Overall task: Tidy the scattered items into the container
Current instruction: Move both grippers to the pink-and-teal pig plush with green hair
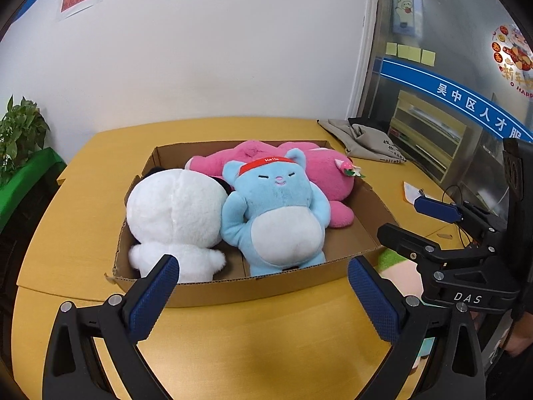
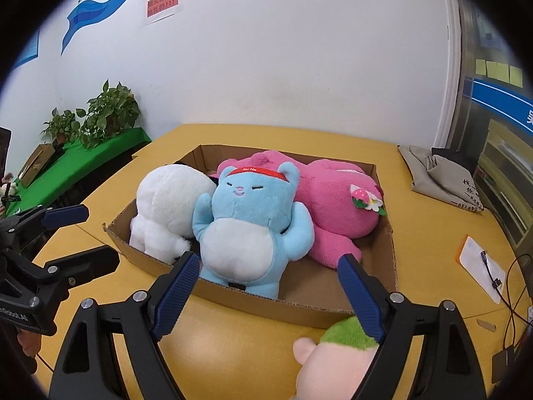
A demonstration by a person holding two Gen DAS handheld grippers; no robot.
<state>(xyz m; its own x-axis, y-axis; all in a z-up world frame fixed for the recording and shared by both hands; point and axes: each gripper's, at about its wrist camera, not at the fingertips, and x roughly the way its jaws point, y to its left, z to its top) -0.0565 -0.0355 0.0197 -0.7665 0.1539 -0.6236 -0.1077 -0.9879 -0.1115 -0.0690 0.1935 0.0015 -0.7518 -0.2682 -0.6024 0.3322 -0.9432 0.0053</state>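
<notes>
Even bright light — fisheye-warped edges

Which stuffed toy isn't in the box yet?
The green-haired toy. It lies on the table outside the box, while the white, blue and pink ones are inside.

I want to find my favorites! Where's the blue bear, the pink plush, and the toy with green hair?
blue bear plush [image 2: 245, 230]: right wrist view, on its white belly.
pink plush [image 2: 333, 200]: right wrist view, on its body.
green-haired plush [image 2: 349, 331]: right wrist view, on its green hair.
</notes>
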